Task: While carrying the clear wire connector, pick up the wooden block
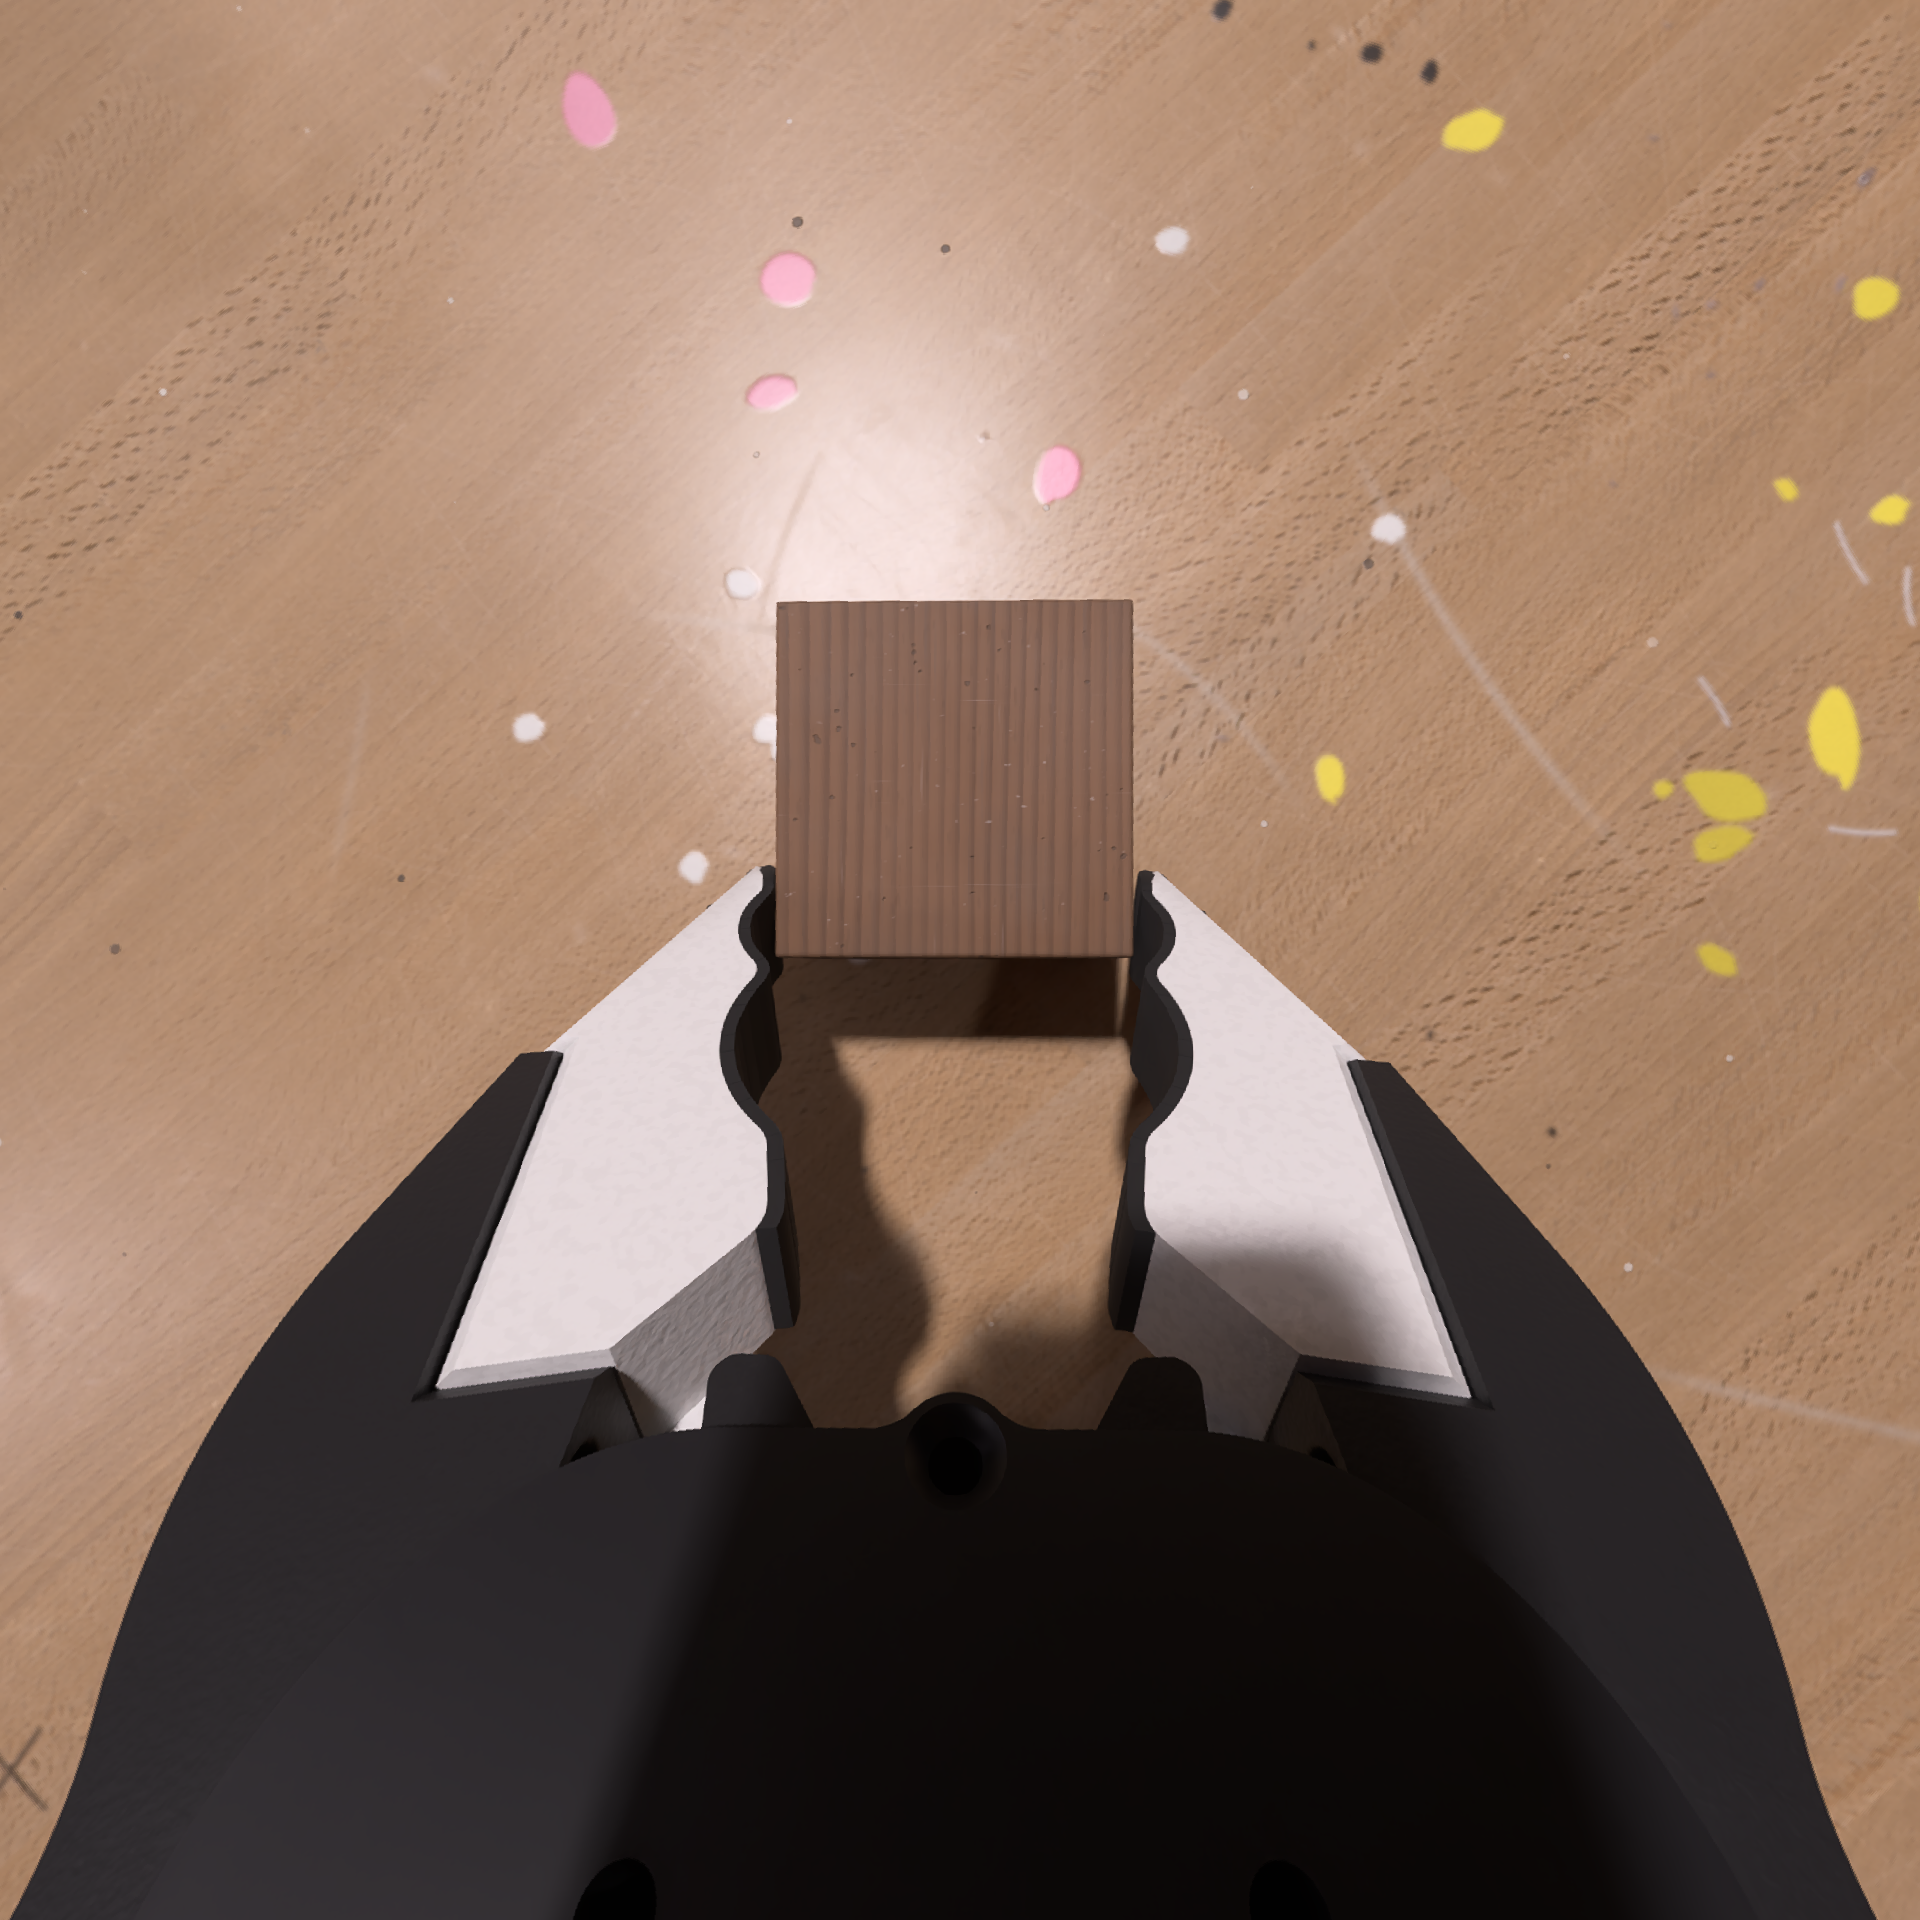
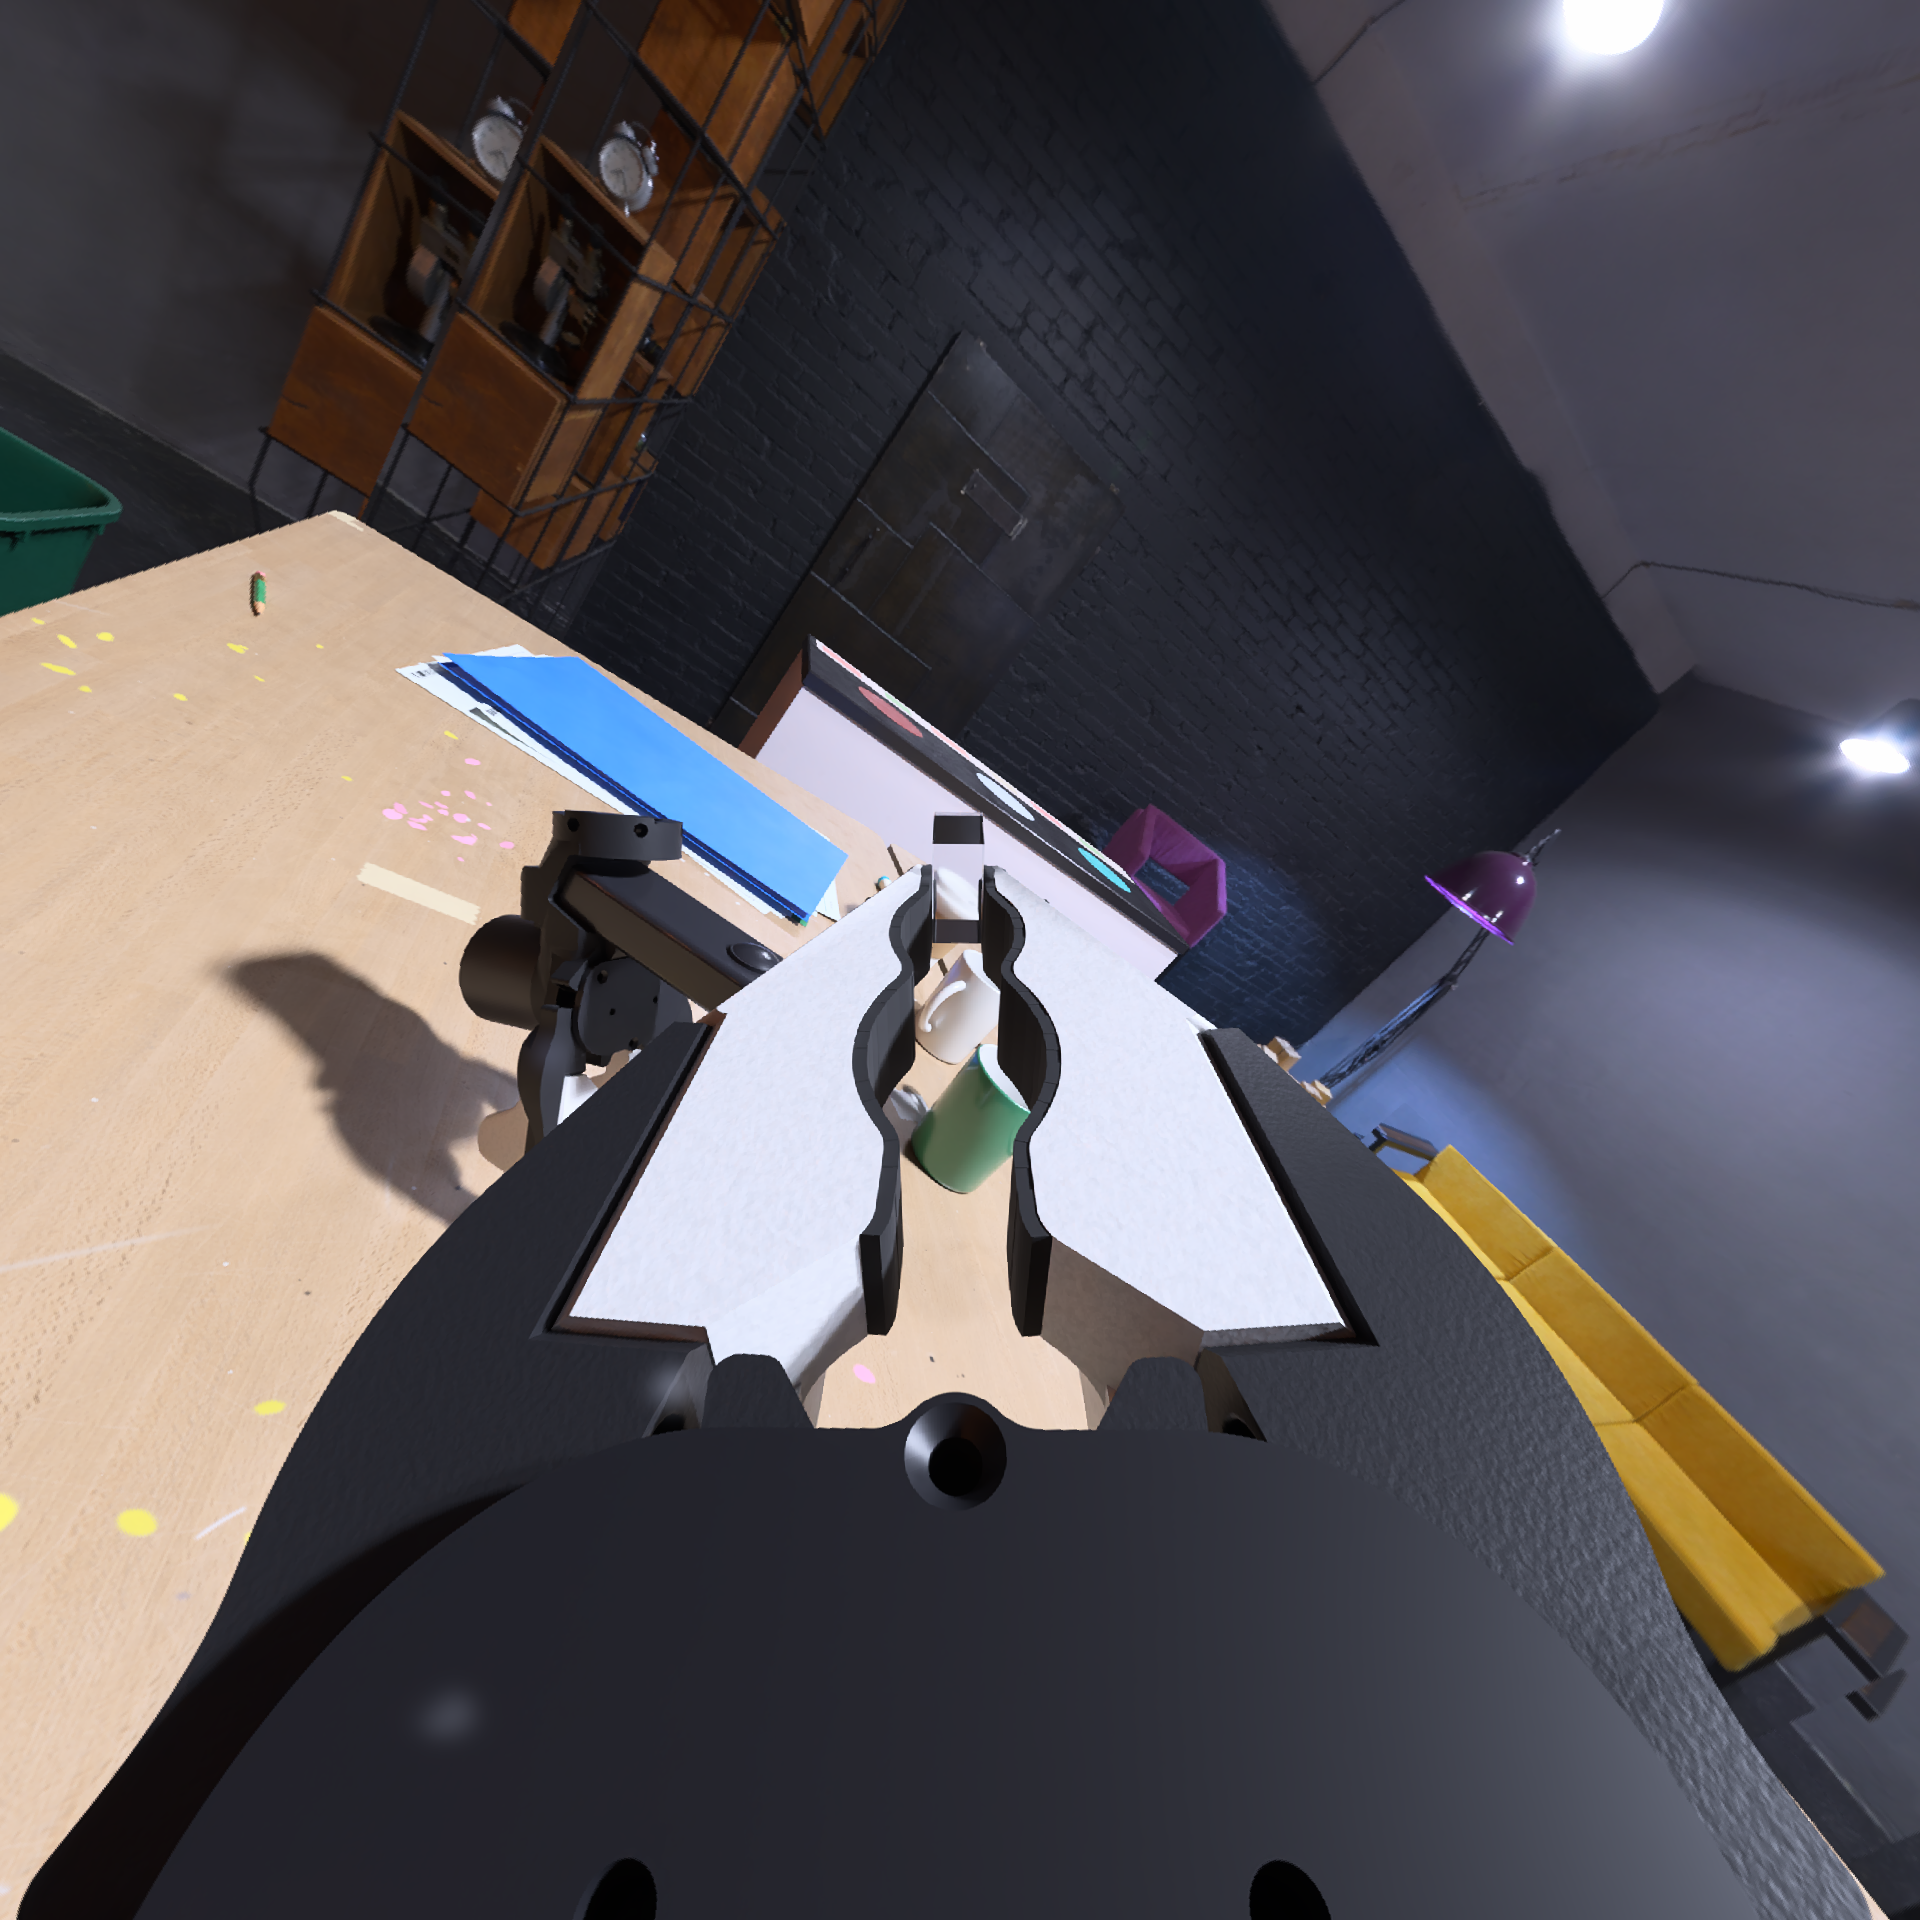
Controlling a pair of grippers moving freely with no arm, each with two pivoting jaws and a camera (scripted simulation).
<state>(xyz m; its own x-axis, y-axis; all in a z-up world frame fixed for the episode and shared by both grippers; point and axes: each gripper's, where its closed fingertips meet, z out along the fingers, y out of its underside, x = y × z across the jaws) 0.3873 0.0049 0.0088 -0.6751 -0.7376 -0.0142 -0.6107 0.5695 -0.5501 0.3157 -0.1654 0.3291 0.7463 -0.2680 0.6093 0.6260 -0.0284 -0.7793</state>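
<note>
Left wrist view only: left gripper (image 1: 954, 914) spread, fingertips flanking wooden block (image 1: 954, 774), contact unclear.
Right wrist view only: right gripper (image 2: 956, 894) clamped on clear wire connector (image 2: 957, 871); green mug (image 2: 966, 1127) beyond.

We find no text, label, brand, number or sign that can be read in either view. The two alarm clocks (image 2: 561, 145) on the shelf unit (image 2: 499, 343) are too small and blurred for us to make out their dials, and the papers (image 2: 457, 686) under the blue folder (image 2: 644, 769) on the worktop (image 2: 208, 935) carry dark marks too fine to tell. We see only a faint scratched cross (image 1: 21, 1766) on the worktop in the left wrist view, which is no legible character.
</note>
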